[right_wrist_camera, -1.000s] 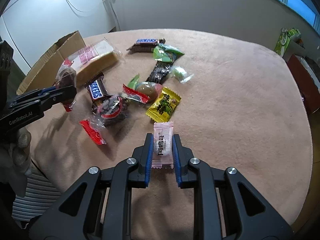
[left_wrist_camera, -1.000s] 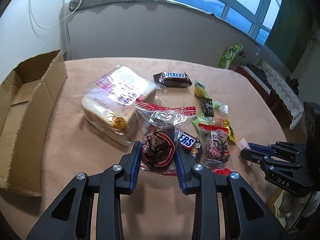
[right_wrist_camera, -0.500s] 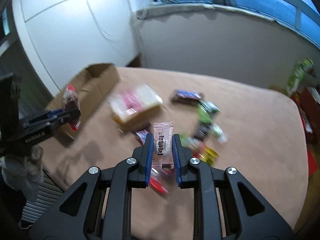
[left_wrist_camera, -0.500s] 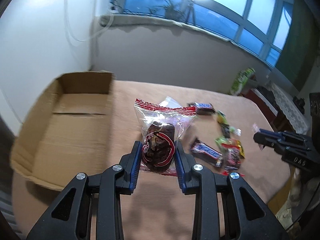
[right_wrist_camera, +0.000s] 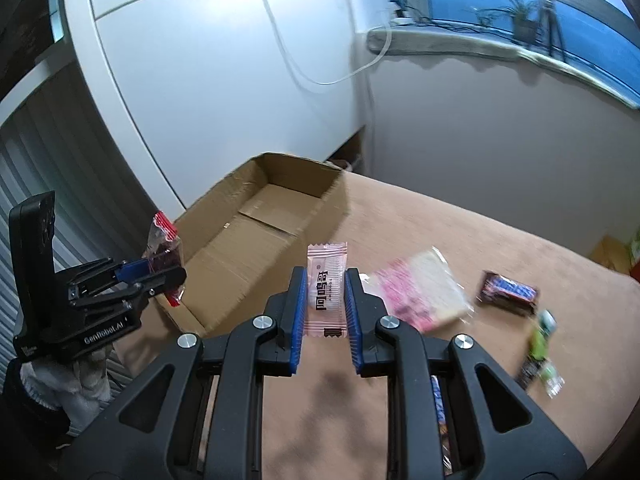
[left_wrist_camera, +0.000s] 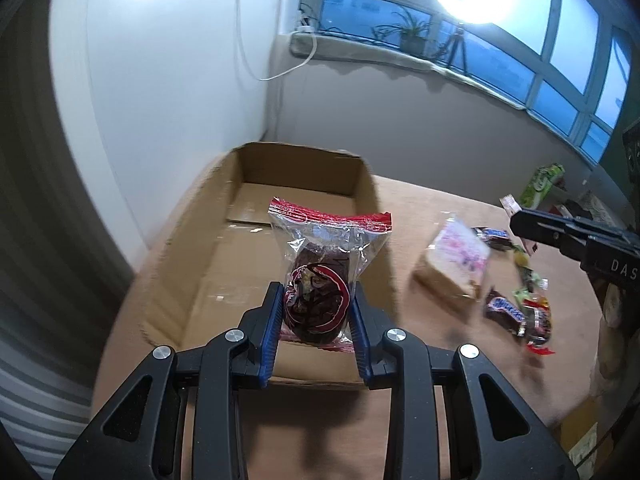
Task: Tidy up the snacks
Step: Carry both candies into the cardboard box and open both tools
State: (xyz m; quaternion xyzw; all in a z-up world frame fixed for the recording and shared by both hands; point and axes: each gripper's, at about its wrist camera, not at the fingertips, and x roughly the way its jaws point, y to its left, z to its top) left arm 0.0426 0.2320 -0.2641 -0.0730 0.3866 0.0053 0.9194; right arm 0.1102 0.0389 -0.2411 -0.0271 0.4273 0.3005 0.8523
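My left gripper (left_wrist_camera: 315, 310) is shut on a clear red-edged packet with a dark cake (left_wrist_camera: 320, 280) and holds it above the near end of the open cardboard box (left_wrist_camera: 224, 264). It also shows in the right wrist view (right_wrist_camera: 160, 272), at the box's near corner. My right gripper (right_wrist_camera: 325, 294) is shut on a pink candy sachet (right_wrist_camera: 326, 288) and holds it in the air just right of the box (right_wrist_camera: 248, 240). In the left wrist view the right gripper (left_wrist_camera: 520, 220) enters from the right.
On the tan tablecloth (right_wrist_camera: 500, 248) lie a wrapped sandwich (left_wrist_camera: 456, 264), Snickers bars (left_wrist_camera: 505, 312) (right_wrist_camera: 508, 290) and several small sweets (left_wrist_camera: 532, 296). A white wall (left_wrist_camera: 168, 80) stands behind the box. A window sill runs along the back.
Both grippers have swung left from the snack pile toward the cardboard box, each still holding its packet. The box now lies directly under the left gripper.
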